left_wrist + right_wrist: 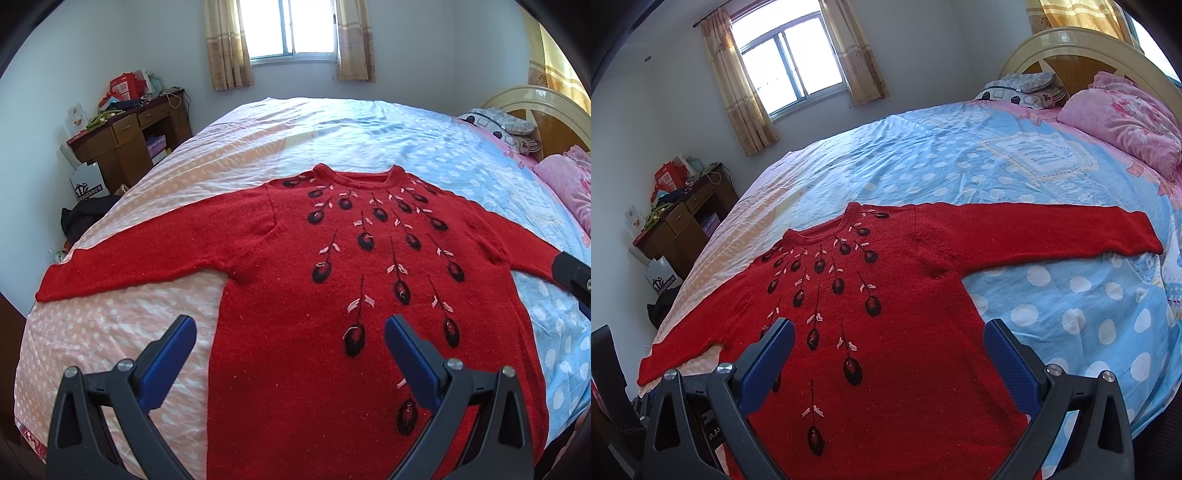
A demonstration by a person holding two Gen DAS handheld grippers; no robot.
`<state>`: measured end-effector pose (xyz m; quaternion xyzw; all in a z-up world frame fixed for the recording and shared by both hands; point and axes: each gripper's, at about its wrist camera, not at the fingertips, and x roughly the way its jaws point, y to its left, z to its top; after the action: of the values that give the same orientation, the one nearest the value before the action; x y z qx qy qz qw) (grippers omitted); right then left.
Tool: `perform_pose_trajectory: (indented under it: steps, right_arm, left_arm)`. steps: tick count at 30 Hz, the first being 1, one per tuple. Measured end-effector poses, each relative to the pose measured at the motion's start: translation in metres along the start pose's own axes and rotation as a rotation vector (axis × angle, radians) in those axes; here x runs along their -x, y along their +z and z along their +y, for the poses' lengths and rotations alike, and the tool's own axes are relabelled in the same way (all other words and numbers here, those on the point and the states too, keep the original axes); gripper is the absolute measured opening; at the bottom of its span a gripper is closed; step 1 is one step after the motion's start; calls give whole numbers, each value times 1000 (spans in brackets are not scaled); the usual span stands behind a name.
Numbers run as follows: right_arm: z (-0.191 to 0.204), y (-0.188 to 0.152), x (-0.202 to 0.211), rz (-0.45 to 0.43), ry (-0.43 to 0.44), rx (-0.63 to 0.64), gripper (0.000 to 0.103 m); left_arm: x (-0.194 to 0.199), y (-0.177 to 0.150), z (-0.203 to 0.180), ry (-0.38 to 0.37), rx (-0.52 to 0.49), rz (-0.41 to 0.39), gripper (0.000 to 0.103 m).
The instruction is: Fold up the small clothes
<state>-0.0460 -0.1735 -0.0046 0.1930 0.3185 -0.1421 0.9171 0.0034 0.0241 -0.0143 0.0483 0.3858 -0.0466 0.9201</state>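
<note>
Bright daylight pours from the window (293, 27), blown out white; below it the bed (332, 122) is evenly lit. Fisheye bending and dark vignette fill the corners.

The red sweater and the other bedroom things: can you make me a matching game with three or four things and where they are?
Things:
1. red sweater
2. pink pillow
3. wooden desk
4. window

Places:
A. in the far wall, between curtains
B. by the headboard
C. spread flat on the bed, sleeves out
D. on the floor beside the bed

Pairs: 1-C, 2-B, 3-D, 4-A
</note>
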Motion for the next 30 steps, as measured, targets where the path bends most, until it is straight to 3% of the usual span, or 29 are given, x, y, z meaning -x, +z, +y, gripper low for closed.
perform_pose_trajectory:
  steps: [30]
  right_arm:
    - [-2, -3, 0, 5, -3, 1, 102]
  left_arm:
    - [0, -2, -1, -10, 11, 13, 103]
